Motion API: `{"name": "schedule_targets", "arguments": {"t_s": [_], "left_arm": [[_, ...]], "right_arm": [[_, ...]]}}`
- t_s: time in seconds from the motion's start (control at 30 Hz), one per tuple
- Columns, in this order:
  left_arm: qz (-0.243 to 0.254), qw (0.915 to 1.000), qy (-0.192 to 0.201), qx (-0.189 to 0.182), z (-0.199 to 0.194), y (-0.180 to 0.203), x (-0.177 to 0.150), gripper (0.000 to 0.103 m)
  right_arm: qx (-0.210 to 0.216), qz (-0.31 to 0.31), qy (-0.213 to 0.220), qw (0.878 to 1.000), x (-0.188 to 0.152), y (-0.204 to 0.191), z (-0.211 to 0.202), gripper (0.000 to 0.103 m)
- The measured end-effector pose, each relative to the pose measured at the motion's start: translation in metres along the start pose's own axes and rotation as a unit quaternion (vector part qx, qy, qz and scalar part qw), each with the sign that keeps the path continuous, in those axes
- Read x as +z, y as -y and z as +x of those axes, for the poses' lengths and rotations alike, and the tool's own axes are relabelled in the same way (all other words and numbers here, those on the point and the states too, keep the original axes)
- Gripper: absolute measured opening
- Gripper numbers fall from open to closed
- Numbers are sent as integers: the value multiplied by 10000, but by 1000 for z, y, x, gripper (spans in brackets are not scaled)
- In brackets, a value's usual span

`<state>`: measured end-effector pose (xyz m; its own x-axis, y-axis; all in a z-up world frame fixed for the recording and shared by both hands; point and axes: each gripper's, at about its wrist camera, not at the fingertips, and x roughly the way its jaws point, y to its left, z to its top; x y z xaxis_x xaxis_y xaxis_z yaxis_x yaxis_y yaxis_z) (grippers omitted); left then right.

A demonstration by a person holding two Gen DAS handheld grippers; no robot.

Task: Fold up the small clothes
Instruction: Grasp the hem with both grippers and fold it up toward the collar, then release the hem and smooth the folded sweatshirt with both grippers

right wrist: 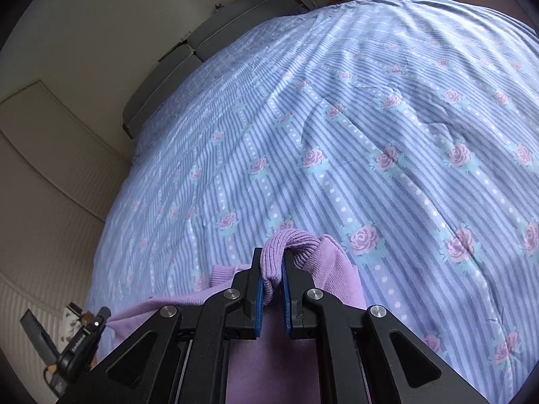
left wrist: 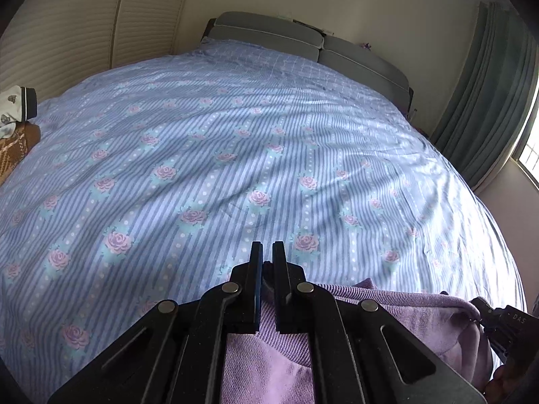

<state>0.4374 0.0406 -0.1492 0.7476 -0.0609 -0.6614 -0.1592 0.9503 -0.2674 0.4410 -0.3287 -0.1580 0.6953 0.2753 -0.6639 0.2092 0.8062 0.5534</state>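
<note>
Pinched in my right claw (right wrist: 272, 269) is the ribbed hem of a lilac sweater (right wrist: 331, 276); my left claw (left wrist: 267, 256) nips the same knit (left wrist: 421, 316) further along. It hangs between them above the near edge of the striped, rose-printed bed (left wrist: 235, 155). Soft, light and floppy, it seems best gripped by the thicker ribbing.

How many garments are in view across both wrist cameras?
2. A purple sweater is pinched by both the right gripper and the left gripper above the bedspread. A white printed garment lies at the bed's left edge. More may sit beyond the frame.
</note>
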Motion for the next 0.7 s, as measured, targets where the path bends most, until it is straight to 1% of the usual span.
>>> {"name": "schedule_targets", "arguments": {"t_s": [0.07,0.13,0.2,0.23,0.27,0.3,0.33,0.37,0.4,0.47,0.53,0.63,0.7], "left_arm": [[73,9999,-81,52,5,1,-1,8],[183,9998,-17,38,-2,5,-2,9],[379,9992,90,53,-14,11,-1,15],[465,9988,135,43,-21,14,-1,25],[541,9984,187,44,-29,16,-1,36],[630,9977,248,54,-37,19,-2,40],[737,9967,323,74,-46,23,-3,42],[832,9958,382,86,-54,26,-5,42],[901,9950,426,70,-62,28,-7,42],[1003,9938,471,-12,-76,32,-13,44],[1093,9931,422,-86,-84,36,-21,44],[1215,9920,250,-214,-86,39,-40,45],[1299,9912,59,-233,-80,40,-53,45]], "right_arm": [[33,18,18,10000,0,4,5,10],[-3,-78,27,10000,0,2,6,11],[-44,-196,43,9998,0,-1,2,16],[-43,-253,56,9997,-1,-4,-2,18],[-22,-319,76,9995,-2,-8,-7,31],[-30,-413,132,9991,-2,-11,-14,47],[-89,-525,247,9983,-3,-14,-23,54],[-216,-644,411,9968,-3,-18,-33,66],[-339,-748,586,9949,-3,-20,-43,71],[-384,-942,812,9915,-4,-25,-63,71],[-400,-1153,888,9885,-8,-29,-77,71],[-490,-1574,934,9819,-21,-39,-88,71],[-436,-1864,839,9779,-35,-44,-89,71]]}}
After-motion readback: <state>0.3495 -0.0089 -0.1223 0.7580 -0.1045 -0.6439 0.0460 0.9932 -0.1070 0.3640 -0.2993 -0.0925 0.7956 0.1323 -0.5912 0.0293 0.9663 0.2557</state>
